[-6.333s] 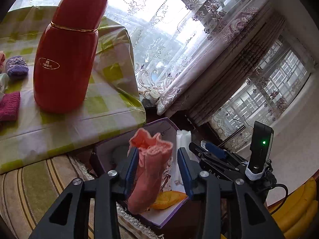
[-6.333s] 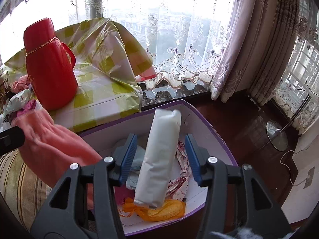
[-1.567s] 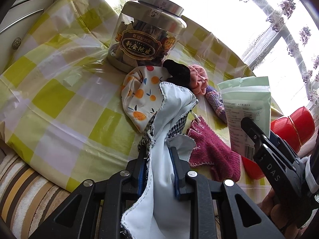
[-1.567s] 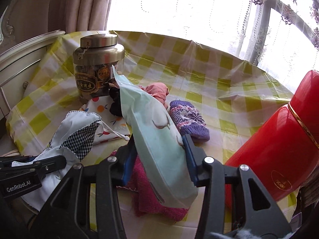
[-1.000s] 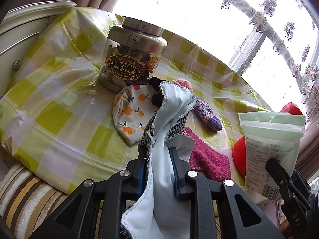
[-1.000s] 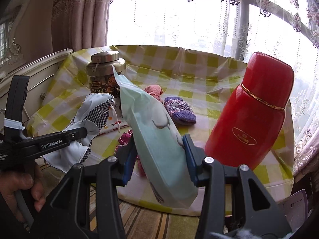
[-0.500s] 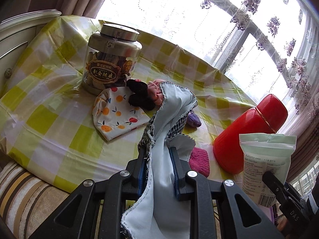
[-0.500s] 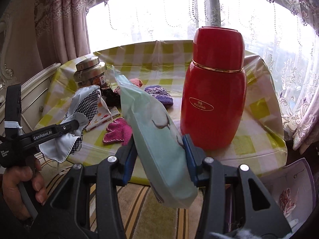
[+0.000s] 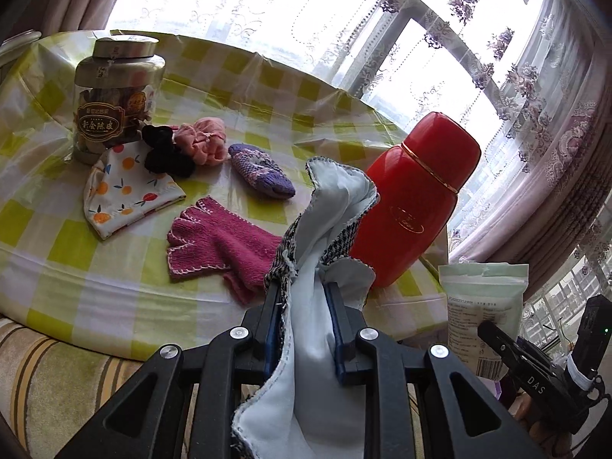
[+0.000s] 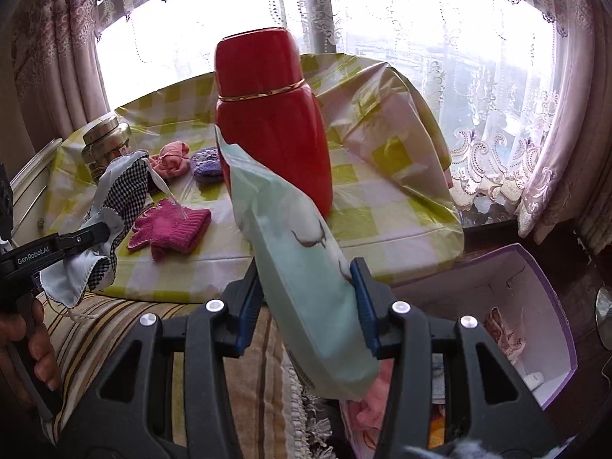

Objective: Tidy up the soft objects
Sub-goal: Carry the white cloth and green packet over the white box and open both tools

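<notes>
My left gripper (image 9: 302, 302) is shut on a pale blue cloth pouch with checked trim (image 9: 325, 229), held above the table's near edge; the same pouch (image 10: 114, 199) shows at the left of the right wrist view. My right gripper (image 10: 306, 287) is shut on a soft mint-green packet (image 10: 294, 252), which hangs over the striped sofa beside the purple box (image 10: 535, 306). That packet (image 9: 482, 313) also appears at the lower right of the left wrist view. On the table lie a magenta glove (image 9: 218, 241), a purple knitted sock (image 9: 260, 176), a pink scrunchie (image 9: 202, 141), a black scrunchie (image 9: 164, 153) and a fruit-print cloth (image 9: 126, 191).
A tall red thermos (image 9: 417, 199) stands at the table's right end, a lidded jar (image 9: 111, 95) at the far left. The yellow checked tablecloth (image 9: 57, 229) overhangs a striped sofa (image 10: 114, 329). The purple box holds soft items. Lace curtains (image 10: 478, 114) hang behind.
Both grippers have swung to the right along the table with their loads still held. The thermos has come to the middle of the right wrist view and the purple box has appeared.
</notes>
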Action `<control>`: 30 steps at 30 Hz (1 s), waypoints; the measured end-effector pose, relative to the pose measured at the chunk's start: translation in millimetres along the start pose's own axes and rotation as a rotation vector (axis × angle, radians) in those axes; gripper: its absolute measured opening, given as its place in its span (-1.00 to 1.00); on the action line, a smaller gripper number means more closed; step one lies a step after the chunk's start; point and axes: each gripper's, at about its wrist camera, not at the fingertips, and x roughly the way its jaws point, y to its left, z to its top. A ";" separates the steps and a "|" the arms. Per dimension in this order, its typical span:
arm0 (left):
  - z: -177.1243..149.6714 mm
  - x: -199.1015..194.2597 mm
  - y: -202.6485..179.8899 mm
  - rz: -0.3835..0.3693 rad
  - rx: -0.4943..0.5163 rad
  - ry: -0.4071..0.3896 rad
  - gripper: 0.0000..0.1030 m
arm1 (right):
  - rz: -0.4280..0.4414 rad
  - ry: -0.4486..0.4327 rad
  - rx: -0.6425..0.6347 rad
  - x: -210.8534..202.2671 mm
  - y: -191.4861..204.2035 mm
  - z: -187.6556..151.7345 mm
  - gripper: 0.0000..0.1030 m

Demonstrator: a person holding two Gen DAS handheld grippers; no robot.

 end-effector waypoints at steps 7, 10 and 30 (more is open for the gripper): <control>-13.0 6.2 -42.8 -0.079 0.081 0.053 -0.55 | -0.105 0.032 0.074 -7.1 -49.4 -7.3 -0.06; -18.7 11.1 -61.3 -0.109 0.122 0.076 -0.55 | -0.138 0.046 0.091 -7.0 -62.3 -9.9 -0.06; -60.2 57.6 -171.7 -0.283 0.298 0.251 -0.55 | -0.312 0.070 0.208 -23.3 -140.3 -12.8 -0.03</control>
